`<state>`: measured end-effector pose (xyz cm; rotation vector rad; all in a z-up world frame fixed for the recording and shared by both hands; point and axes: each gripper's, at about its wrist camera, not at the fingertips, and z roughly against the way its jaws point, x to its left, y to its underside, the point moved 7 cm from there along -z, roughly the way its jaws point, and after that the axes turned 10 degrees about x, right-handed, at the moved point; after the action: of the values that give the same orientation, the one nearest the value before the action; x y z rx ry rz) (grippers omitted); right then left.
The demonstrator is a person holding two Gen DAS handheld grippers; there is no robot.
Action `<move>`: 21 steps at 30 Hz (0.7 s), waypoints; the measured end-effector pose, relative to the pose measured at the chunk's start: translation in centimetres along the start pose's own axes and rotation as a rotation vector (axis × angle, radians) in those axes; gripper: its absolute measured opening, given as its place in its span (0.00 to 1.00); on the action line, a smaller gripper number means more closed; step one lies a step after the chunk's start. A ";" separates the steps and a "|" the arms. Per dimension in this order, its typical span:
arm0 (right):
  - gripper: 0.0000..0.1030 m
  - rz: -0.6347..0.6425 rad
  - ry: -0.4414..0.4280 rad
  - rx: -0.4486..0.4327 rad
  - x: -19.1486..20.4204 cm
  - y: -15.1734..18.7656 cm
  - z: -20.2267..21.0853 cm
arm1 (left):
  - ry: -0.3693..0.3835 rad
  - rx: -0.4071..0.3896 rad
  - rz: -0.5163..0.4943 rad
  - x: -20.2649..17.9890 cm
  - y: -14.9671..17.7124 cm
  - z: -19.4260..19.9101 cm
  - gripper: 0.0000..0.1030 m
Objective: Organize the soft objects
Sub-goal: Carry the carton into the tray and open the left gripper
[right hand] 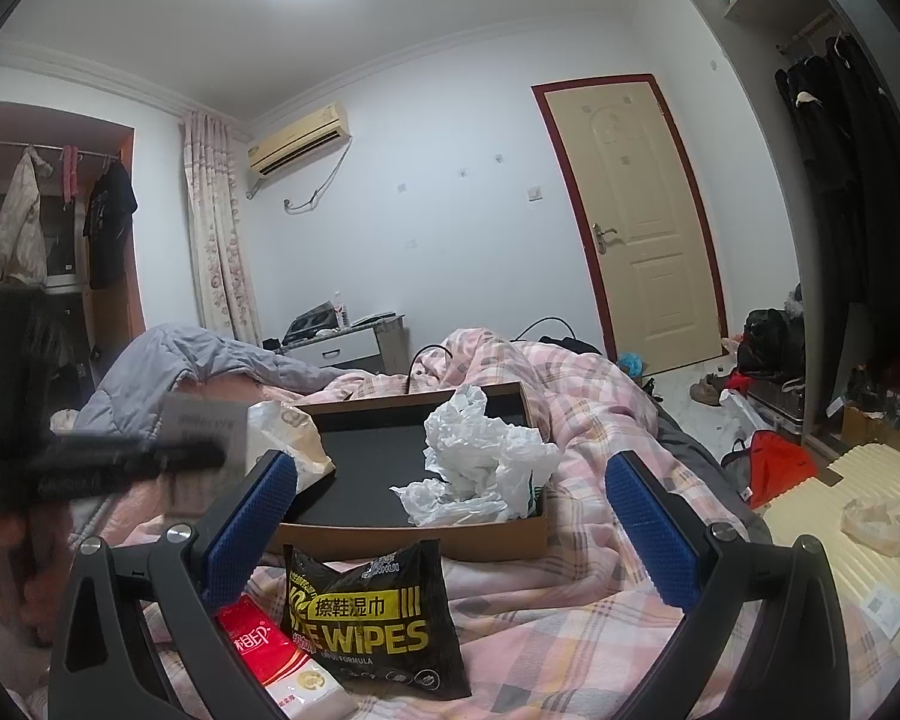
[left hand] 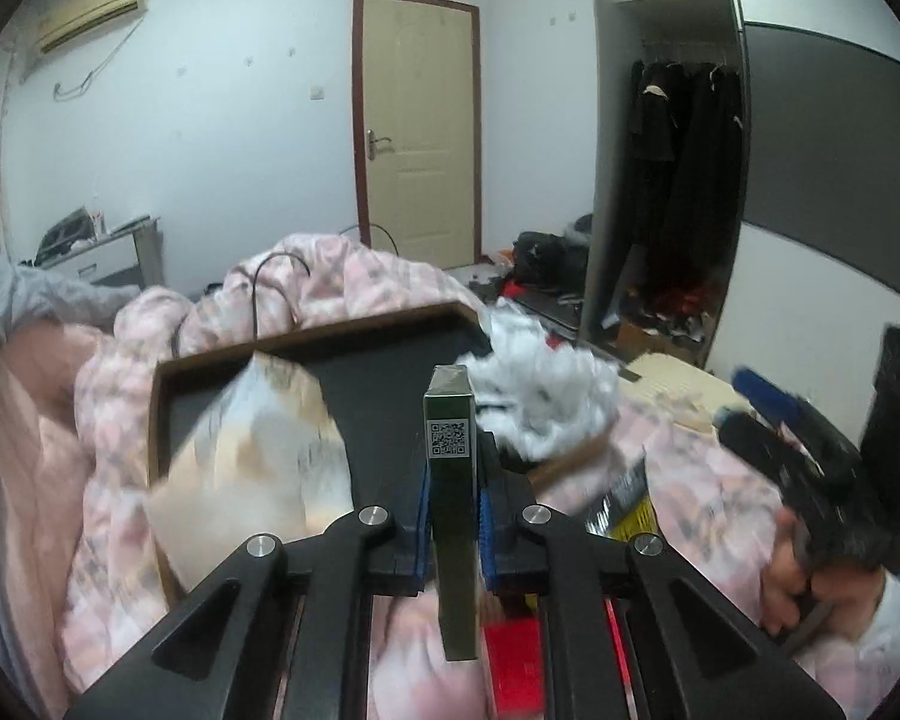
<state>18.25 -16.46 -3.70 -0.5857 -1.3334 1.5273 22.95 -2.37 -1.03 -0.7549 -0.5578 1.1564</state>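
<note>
My left gripper (left hand: 455,498) is shut on a slim dark-green pack (left hand: 450,420) with a QR code, seen edge-on and lifted above the bed. In the right wrist view this gripper (right hand: 150,456) is a blur at the left, with the pack (right hand: 207,423) in it. Ahead lies a shallow brown box (left hand: 306,339) with a black floor. It holds a beige bag (left hand: 258,456) and a crumpled white plastic bag (left hand: 540,402). My right gripper (right hand: 450,525) stands open and empty over a black wipes pack (right hand: 372,618) and a red tissue pack (right hand: 270,654).
A pink checked quilt (right hand: 570,600) covers the bed and a grey quilt (right hand: 210,360) is bunched at the far left. A black cable (right hand: 426,354) loops behind the box (right hand: 414,534). A cream suitcase (right hand: 858,540) lies to the right. A hand (left hand: 810,576) grips the right gripper (left hand: 774,414).
</note>
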 end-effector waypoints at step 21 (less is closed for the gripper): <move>1.00 -0.046 -0.022 0.013 -0.8 0.0 -0.2 | -0.058 0.033 0.269 6.2 -3.8 -6.5 0.10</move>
<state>18.77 -17.08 -4.00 -0.5281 -1.3433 1.5081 31.93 1.13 -2.19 -0.7868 -0.4937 1.4363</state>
